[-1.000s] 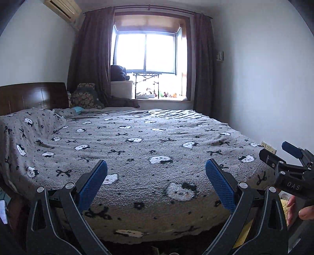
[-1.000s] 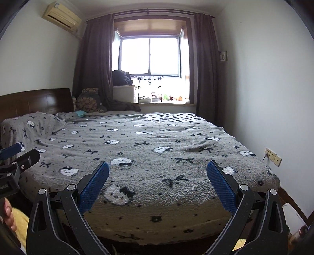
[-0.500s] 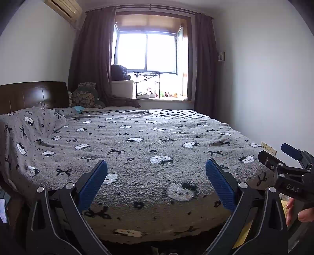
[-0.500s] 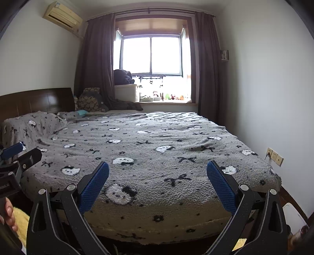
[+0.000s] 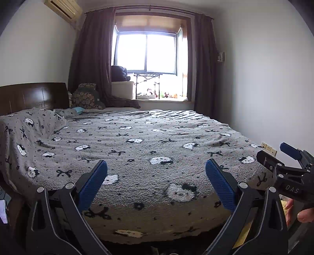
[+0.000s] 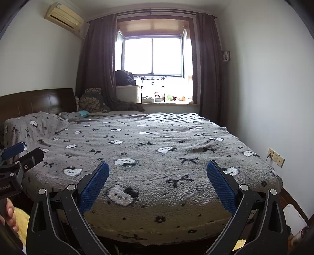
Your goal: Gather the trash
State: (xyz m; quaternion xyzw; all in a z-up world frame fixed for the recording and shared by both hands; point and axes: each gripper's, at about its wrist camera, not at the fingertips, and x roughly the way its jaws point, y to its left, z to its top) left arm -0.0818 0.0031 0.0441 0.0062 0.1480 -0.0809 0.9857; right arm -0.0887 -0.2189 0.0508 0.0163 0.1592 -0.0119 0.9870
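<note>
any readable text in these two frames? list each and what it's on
"DAS": white letters on the black body of the right hand-held gripper, seen at the right edge of the left wrist view.
Partial white print on the body of the left hand-held gripper, at the left edge of the right wrist view: cut off and blurred, not readable.
Air conditioner: small label, too small to read.
Nothing else legible.

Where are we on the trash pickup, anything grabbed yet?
Done: nothing visible. In hand: nothing; the left gripper and right gripper are both open and empty, held above the near edge of the bed. Left: everything; no trash or bin is identifiable in either view yet.
</note>
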